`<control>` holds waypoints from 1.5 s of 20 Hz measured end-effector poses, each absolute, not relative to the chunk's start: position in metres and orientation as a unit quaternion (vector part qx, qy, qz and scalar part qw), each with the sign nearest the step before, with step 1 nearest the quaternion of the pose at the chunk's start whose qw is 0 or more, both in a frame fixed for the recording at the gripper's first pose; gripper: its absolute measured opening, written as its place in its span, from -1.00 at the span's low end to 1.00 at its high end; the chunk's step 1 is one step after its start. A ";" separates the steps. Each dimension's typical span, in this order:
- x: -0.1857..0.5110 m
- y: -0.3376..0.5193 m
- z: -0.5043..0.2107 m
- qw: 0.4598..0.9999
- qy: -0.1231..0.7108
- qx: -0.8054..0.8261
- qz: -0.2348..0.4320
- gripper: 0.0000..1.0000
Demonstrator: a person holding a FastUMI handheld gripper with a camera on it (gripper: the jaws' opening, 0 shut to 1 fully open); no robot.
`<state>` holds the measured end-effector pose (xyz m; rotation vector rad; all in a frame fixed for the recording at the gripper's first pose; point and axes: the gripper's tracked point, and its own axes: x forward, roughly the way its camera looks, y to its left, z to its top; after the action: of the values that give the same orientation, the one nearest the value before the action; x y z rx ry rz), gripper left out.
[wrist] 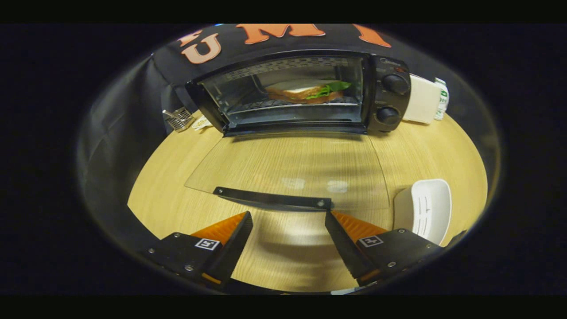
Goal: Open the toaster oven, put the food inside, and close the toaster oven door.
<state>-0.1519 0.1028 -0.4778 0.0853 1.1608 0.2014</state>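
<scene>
The gripper [289, 217] hovers with fingers spread wide and empty just short of the handle [272, 198] of the lowered glass door [288, 168], beyond which a sandwich [305, 91] sits inside the open toaster oven [301, 93] on the table [177, 177].

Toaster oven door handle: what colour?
Black, a flat bar on the open glass door's edge, just ahead of the open tongs. Gripper view.
</scene>
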 end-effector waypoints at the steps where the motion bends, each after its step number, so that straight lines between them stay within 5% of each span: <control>1: -0.156 0.108 -0.475 0.826 0.554 0.038 0.098 0.95; 11: -0.123 0.124 -0.424 0.853 0.502 0.046 0.136 0.96; 30: 0.012 0.100 -0.269 0.947 0.307 0.035 0.083 0.94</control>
<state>0.0118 0.0999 -0.2690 0.0704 0.6257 0.1694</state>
